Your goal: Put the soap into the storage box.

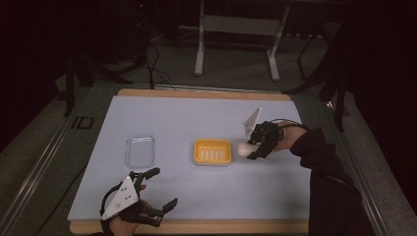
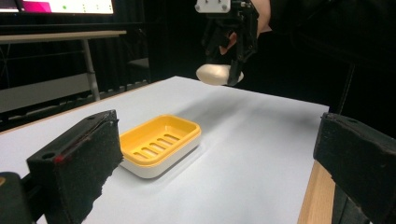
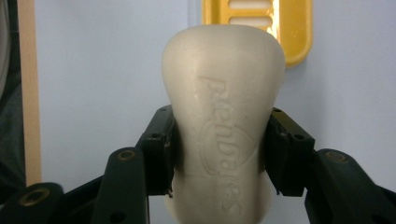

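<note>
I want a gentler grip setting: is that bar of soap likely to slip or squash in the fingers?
The soap bar looks rigid: the right gripper pinches its narrow waist without visible denting. Its smooth, rounded sides could let it slide, though the waist probably helps. Held above the soap dish, it hangs level, so likely fairly light.

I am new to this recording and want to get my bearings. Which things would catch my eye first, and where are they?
The right gripper holds a cream bar of soap clamped between its jaws, lifted above the pale table cover. Just left of it in the high view lies a bright yellow soap dish, empty, near the middle of the table. Further left lies a clear plastic lid, and the left gripper waits open at the near edge.
</note>
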A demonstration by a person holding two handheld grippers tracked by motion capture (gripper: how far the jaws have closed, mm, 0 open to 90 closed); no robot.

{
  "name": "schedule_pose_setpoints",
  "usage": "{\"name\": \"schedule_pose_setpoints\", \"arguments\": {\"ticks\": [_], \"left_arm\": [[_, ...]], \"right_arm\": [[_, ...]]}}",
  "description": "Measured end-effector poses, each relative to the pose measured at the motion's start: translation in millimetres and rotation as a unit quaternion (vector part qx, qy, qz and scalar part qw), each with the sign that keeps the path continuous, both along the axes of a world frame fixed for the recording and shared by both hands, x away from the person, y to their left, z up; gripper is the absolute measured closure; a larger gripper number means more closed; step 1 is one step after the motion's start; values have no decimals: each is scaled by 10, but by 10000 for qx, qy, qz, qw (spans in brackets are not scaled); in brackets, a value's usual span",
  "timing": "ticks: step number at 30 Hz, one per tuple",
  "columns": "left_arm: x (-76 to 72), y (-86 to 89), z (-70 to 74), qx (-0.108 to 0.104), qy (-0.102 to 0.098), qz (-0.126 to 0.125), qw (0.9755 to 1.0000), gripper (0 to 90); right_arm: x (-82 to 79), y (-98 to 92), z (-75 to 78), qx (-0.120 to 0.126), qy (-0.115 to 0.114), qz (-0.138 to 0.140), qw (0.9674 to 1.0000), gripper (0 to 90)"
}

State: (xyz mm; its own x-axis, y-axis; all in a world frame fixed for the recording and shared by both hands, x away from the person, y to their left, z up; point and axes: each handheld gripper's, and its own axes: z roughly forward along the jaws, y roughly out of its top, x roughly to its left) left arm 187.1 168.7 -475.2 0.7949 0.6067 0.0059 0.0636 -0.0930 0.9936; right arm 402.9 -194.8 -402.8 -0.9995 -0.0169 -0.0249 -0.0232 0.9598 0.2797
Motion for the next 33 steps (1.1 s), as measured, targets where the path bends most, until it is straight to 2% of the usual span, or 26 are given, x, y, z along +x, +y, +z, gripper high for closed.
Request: {"name": "schedule_pose_setpoints", "arguments": {"ticks": [4,10,15,18,23,28,31,33], "left_arm": [[-1,1,1,2,-5,1,10000,12],[-2,-1,4,-4,2,-17,10000,12],[-1,0,5,13,9,-15,10000,12],[2,-5,3,9,8,-18,10000,12],[0,-3,3,-3,5,-9,10000,11],[-1,-1,5,-19,7,-16,10000,12],[-1,1,6,-26,9,-20,10000,12],[-1,4,7,-26,-1,-21,10000,12]], "right_arm": [[20,82,56,-15,-38,47,10000,499],[56,195,124,136,-25,50,9999,499],[70,285,172,125,-101,121,9998,499],[90,348,218,209,-95,137,9996,499],[101,420,230,194,-148,195,9995,499],[101,536,223,189,-104,258,9994,499],[112,592,245,285,-157,300,9990,499],[111,635,278,474,-228,348,9980,499]]}}
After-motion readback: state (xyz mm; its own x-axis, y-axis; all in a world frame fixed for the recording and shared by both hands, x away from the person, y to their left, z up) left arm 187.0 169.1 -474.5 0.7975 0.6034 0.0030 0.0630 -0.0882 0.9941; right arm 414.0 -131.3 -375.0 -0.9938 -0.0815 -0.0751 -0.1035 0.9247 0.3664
